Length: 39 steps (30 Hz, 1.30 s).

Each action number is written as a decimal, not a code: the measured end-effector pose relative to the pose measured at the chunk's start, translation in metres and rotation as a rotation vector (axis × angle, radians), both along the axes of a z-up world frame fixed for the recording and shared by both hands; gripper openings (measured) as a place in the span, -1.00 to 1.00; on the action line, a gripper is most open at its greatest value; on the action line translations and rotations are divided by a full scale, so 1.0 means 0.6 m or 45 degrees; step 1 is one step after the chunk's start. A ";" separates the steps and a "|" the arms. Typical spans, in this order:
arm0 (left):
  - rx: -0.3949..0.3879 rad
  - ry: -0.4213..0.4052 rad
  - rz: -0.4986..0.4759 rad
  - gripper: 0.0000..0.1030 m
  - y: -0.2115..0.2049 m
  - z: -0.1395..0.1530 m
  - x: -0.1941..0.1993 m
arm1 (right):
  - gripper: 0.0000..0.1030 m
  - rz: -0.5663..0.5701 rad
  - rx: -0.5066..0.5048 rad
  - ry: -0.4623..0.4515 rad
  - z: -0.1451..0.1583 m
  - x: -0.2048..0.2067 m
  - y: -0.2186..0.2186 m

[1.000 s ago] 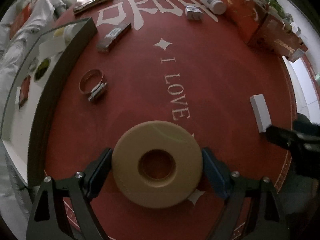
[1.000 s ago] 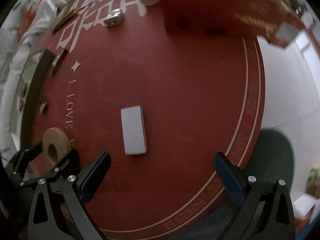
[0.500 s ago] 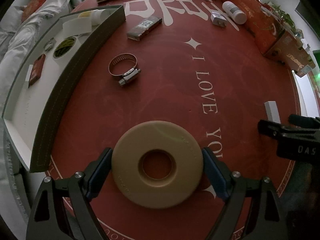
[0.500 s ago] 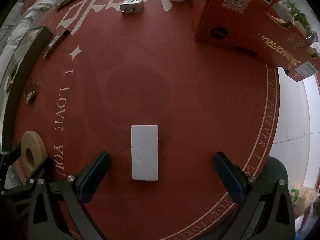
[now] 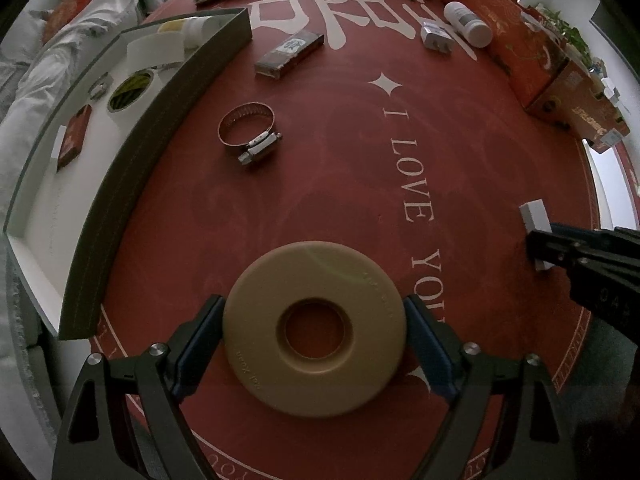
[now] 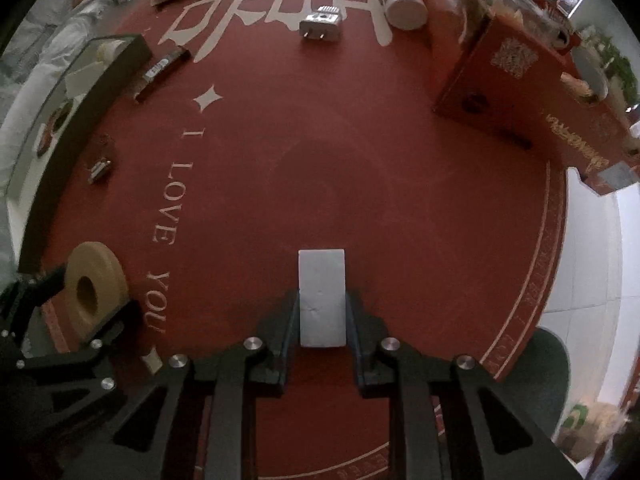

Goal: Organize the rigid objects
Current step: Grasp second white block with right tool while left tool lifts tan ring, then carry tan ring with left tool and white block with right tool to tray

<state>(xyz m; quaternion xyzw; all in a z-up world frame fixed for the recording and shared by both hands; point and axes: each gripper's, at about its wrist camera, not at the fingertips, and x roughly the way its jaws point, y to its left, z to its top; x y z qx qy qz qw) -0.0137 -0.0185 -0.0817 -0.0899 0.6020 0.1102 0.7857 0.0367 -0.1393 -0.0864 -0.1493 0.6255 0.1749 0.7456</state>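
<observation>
On the red round mat (image 5: 340, 160) my left gripper (image 5: 313, 312) is shut on a beige tape roll (image 5: 316, 268), its blue pads pressing the roll's left and right rims. The roll lies flat, with the mat showing through its hole. The right wrist view shows the same roll (image 6: 104, 272) at the far left. My right gripper (image 6: 322, 300) points straight down, its jaws closing on a white rectangular block (image 6: 322, 276), and the pads touch the block's two long sides. In the left wrist view that block (image 5: 534, 214) and the right gripper (image 5: 540, 248) sit at the right edge.
A grey-walled tray (image 5: 160, 100) with a white floor holds tape rolls and small items at the left. A metal hose clamp (image 5: 250, 130), a dark bar (image 5: 290, 52), a plug adapter (image 5: 438, 38) and a white bottle (image 5: 468, 24) lie on the mat. Orange cartons (image 5: 532, 64) line the back right.
The right gripper's jaws went from wide open around the white block to closed on its sides. The left gripper kept its grip on the roll and drifted slightly across the mat.
</observation>
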 end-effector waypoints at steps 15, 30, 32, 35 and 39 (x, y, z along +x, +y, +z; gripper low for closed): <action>0.043 -0.367 0.156 0.72 0.079 0.198 -0.013 | -0.54 0.034 0.419 -0.130 0.173 -0.010 0.063; 0.260 -0.563 0.547 0.73 0.310 0.379 -0.034 | -0.54 0.286 0.627 -0.284 0.357 0.018 0.301; 0.281 -0.550 0.592 0.73 0.335 0.374 -0.033 | -0.54 0.319 0.629 -0.283 0.362 0.021 0.335; 0.286 -0.517 0.643 0.73 0.361 0.351 -0.030 | -0.54 0.368 0.603 -0.267 0.349 0.018 0.385; 0.271 -0.437 0.682 0.72 0.380 0.295 -0.028 | -0.54 0.408 0.546 -0.183 0.296 0.011 0.443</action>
